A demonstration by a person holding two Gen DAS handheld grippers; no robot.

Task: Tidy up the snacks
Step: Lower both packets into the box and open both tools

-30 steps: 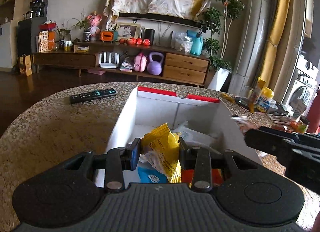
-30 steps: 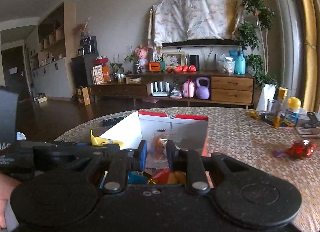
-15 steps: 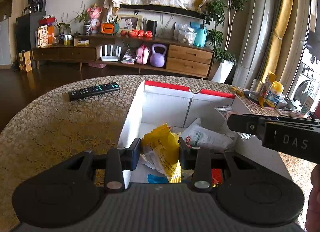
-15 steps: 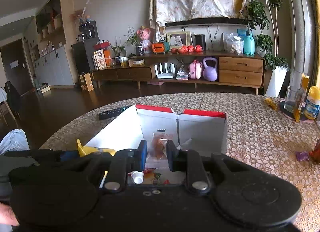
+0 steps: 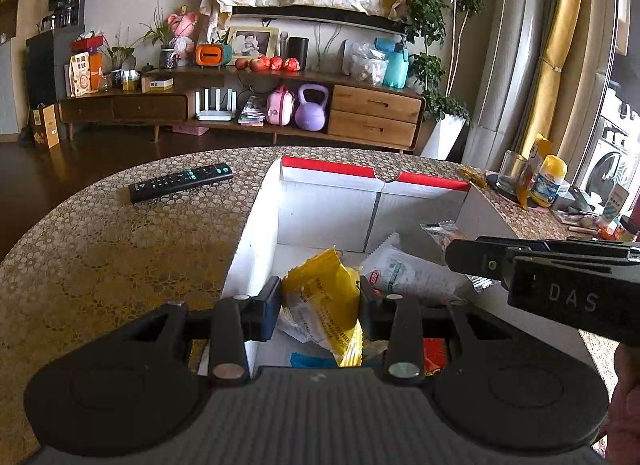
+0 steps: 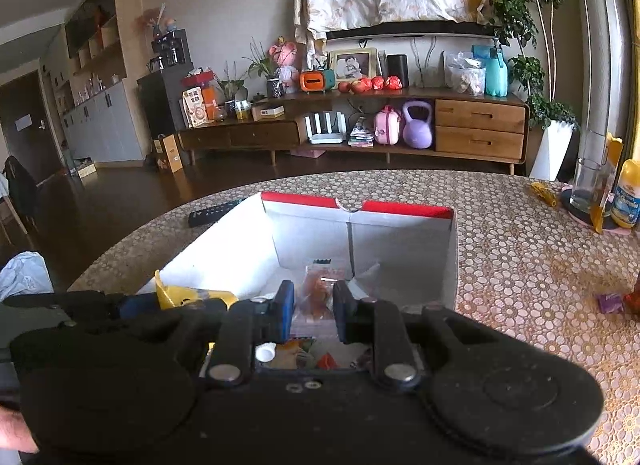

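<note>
Snacks first: a yellow packet (image 5: 320, 297) sits clamped in the left tool (image 5: 319, 307), both pads pressed against its crinkled sides, and those jaws have just been opening a touch with the packet between them. It hangs over the near left corner of the box (image 5: 260, 233), tail end drooping down towards the floor of the box. Over on the other side, the right tool (image 6: 314, 307) is closed tight on a clear packet (image 6: 318, 293) with something orange inside, held above the box interior. From the left view that right tool reaches in from the right edge, well above the box's right wall. From the right view, the left tool sits just to the left with the yellow packet poking up from it.

Down inside the box: a white packet (image 5: 404, 273) lies against the right side, a blue wrapper (image 5: 308, 361) and a red one (image 5: 434, 357) near the front. The box has white walls, a red strip along the far rim, and stands open on the patterned tabletop (image 5: 120, 257). A remote (image 5: 180, 183) lies to the left of it, well apart. Off to the right, a glass (image 6: 586, 185) and a yellow-capped bottle (image 6: 628, 197) stand near the tabletop's far edge, and a purple wrapper (image 6: 610, 303) lies loose on the cloth.
</note>
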